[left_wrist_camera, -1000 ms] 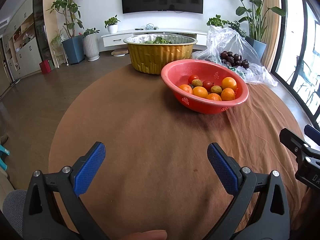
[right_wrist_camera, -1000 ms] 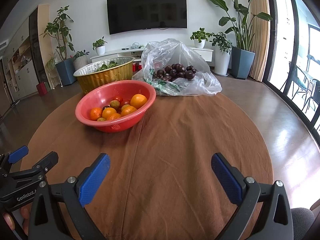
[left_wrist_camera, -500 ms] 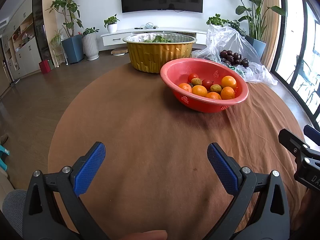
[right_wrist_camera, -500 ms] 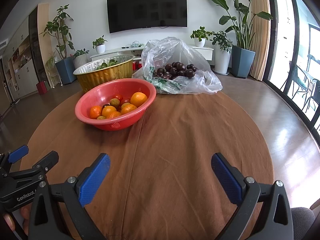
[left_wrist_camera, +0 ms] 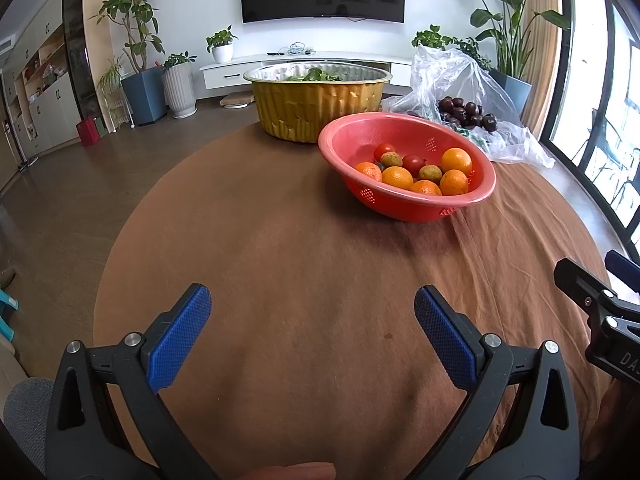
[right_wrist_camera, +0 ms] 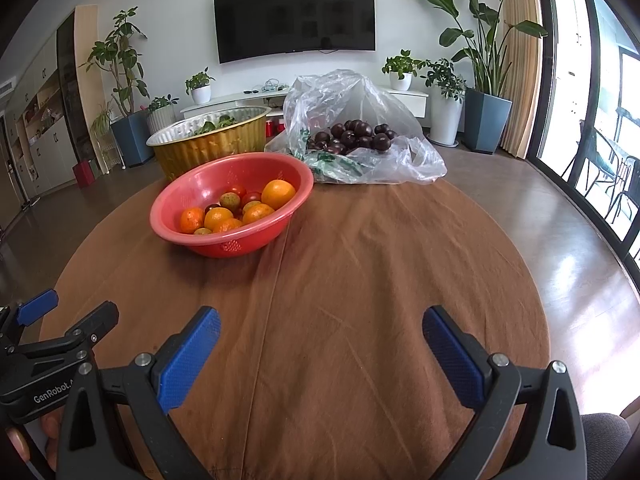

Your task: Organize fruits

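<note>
A red colander bowl stands on the brown tablecloth and holds several oranges, small red tomatoes and greenish-brown fruits. Behind it lies a clear plastic bag with several dark purple fruits. My left gripper hovers open over the near part of the table, well short of the bowl. My right gripper is open too, with nothing between its blue pads, to the right of the bowl.
A gold foil basin with green leaves stands at the table's far edge. The round table drops off on all sides to a wooden floor. Potted plants, a TV and a low white cabinet line the far wall.
Both cameras have risen or tilted slightly, so the bowl, basin and bag sit a little lower in view. The grippers stay open and empty.
</note>
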Tool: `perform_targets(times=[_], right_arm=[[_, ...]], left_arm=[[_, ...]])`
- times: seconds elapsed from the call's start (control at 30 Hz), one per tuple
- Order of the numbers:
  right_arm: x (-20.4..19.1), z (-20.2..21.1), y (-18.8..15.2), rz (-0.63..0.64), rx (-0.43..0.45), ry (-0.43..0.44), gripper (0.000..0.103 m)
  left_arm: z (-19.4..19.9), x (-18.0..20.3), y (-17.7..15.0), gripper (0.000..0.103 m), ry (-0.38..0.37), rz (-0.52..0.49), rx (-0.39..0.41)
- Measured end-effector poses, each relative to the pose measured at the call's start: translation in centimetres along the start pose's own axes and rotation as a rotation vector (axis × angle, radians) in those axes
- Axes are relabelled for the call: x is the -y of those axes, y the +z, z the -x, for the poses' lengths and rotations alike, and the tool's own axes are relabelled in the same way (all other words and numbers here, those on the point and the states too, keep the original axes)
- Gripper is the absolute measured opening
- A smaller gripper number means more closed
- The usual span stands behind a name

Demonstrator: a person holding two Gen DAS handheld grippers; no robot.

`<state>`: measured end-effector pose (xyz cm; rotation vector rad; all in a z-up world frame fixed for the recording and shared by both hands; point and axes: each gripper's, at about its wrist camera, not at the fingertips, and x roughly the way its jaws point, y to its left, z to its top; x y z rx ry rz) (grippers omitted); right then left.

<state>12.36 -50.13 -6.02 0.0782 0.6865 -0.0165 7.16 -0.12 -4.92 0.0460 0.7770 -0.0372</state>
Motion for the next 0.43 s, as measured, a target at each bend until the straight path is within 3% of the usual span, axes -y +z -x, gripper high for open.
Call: perform_targets(times=[0.43], right_arm=[[0.2,1.2,-1.4,-0.019,-0.029,0.008,0.103]], left_arm=[[0.1,-0.3,0.1,0.103,0.021,-0.002,-0.003]])
